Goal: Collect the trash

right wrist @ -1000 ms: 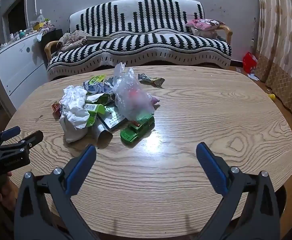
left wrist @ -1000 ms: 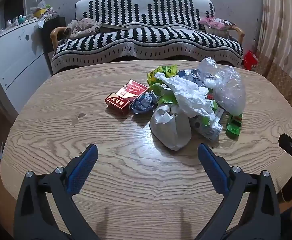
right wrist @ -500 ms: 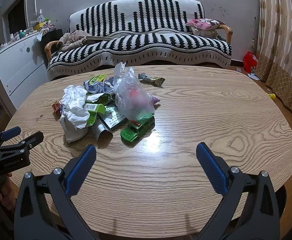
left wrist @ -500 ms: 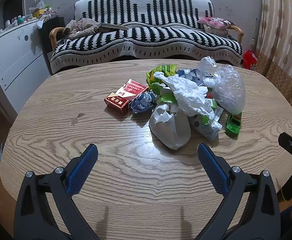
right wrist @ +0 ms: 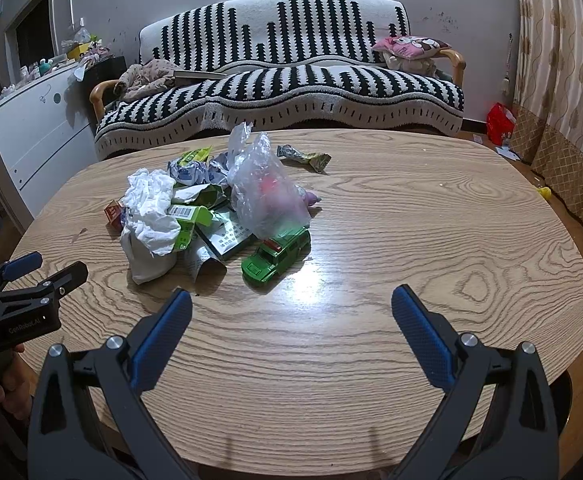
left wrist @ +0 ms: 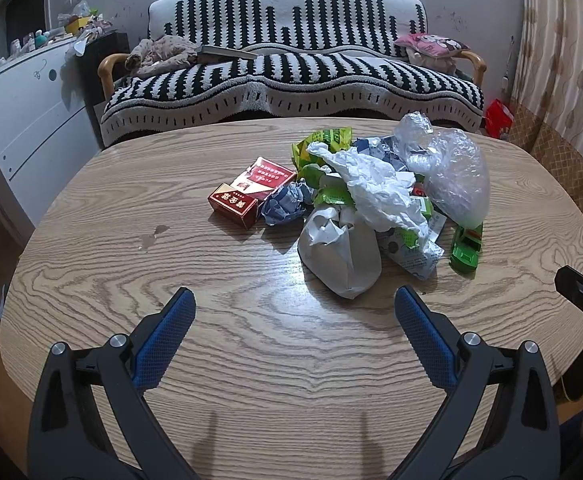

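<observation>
A trash pile lies mid-table: a red cigarette box [left wrist: 233,204], a crumpled blue-grey wad [left wrist: 285,208], a white paper bag [left wrist: 341,256], crumpled white paper [left wrist: 375,188], green wrappers [left wrist: 325,140] and a clear plastic bag [left wrist: 451,172], also in the right wrist view [right wrist: 263,188]. A green toy car [right wrist: 277,254] sits by the pile. A lone wrapper [right wrist: 303,156] lies behind it. My left gripper [left wrist: 293,300] is open and empty, short of the paper bag. My right gripper [right wrist: 291,302] is open and empty, short of the car.
The oval wooden table [left wrist: 251,340] carries everything. A black-and-white striped sofa [left wrist: 291,68] stands behind it. A white cabinet [left wrist: 23,120] is at the left, a curtain [right wrist: 563,60] at the right. A red bag [right wrist: 499,122] lies on the floor.
Both grippers have barely moved and stay open. The left view has shifted very slightly; the pile looks unchanged.
</observation>
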A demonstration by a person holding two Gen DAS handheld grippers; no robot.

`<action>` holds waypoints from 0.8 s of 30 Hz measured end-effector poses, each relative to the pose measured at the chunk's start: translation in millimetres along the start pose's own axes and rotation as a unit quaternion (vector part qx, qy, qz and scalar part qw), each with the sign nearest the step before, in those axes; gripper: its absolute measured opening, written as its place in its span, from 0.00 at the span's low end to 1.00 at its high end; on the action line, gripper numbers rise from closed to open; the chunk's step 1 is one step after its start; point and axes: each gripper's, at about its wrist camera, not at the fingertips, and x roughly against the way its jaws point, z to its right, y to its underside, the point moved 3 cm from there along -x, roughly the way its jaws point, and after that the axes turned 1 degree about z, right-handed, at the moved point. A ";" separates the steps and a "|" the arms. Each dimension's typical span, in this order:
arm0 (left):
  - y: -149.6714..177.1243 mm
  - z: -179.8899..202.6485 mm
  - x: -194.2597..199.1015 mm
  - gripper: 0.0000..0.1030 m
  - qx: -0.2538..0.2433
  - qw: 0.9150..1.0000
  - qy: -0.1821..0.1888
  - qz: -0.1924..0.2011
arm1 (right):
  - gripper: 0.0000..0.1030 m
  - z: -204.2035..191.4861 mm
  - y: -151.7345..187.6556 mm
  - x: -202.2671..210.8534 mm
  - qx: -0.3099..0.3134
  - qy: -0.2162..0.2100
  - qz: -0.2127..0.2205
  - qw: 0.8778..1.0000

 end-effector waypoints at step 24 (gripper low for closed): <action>1.7 2.1 -2.7 0.94 -0.004 1.000 0.001 -0.002 | 0.94 0.3 -0.4 -0.1 0.000 0.000 -0.001 1.000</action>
